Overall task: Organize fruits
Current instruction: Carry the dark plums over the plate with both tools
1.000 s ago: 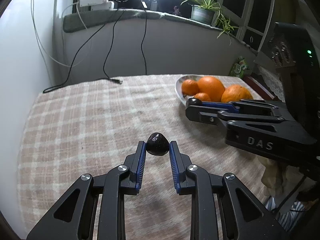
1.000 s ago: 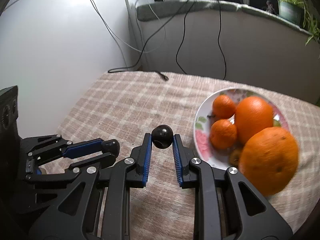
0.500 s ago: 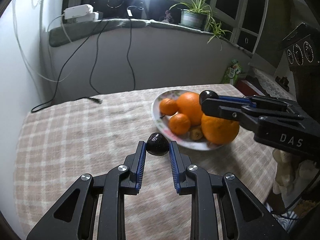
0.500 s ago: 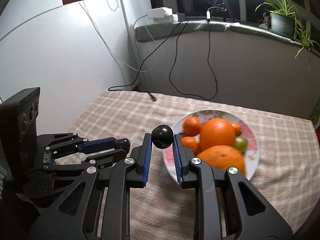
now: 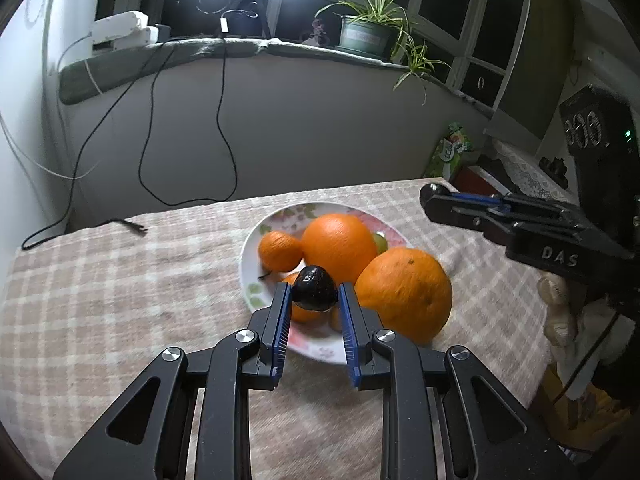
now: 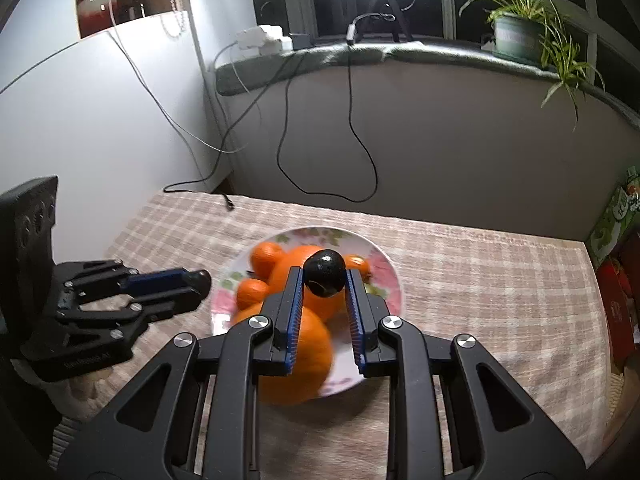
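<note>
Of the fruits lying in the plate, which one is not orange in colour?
The small green fruit, half hidden behind the big orange at the far side of the plate. All the others there are orange.

Home dining corner, checked tablecloth [image 5: 120, 280], potted plant [image 5: 366, 32] on windowsill [image 6: 440, 54]
</note>
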The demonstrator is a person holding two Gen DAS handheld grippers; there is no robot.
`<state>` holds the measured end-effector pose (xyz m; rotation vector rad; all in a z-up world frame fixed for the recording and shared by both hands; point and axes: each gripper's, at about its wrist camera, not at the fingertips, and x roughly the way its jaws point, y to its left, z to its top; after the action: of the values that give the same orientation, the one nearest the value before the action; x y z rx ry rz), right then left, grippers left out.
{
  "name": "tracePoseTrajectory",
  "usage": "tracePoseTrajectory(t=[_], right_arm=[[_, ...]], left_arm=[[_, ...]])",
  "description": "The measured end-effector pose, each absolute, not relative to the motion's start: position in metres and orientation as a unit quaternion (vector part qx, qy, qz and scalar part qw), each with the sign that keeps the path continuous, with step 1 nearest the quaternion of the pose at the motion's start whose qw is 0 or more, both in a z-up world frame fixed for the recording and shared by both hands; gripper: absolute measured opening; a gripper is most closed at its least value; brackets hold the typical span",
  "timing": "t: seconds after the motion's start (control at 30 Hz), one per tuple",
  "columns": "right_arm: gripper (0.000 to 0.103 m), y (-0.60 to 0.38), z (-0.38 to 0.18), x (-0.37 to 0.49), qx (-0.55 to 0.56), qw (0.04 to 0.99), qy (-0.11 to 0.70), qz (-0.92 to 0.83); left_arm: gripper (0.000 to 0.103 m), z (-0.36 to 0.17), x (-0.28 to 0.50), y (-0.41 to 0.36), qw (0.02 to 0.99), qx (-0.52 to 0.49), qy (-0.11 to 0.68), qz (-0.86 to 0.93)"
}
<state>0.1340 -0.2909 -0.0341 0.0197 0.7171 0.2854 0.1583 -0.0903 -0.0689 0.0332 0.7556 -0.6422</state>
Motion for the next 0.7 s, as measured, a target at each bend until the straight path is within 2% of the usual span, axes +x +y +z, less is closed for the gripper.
tracePoseTrajectory(t=[0.7], right_arm=[[0.022, -0.321, -0.072, 0.154, 0.039, 0.907, 0.389, 0.158]], left_arm=[[0.022, -0.071, 0.179, -0.113, 0.880, 0.016, 0.369, -0.299]])
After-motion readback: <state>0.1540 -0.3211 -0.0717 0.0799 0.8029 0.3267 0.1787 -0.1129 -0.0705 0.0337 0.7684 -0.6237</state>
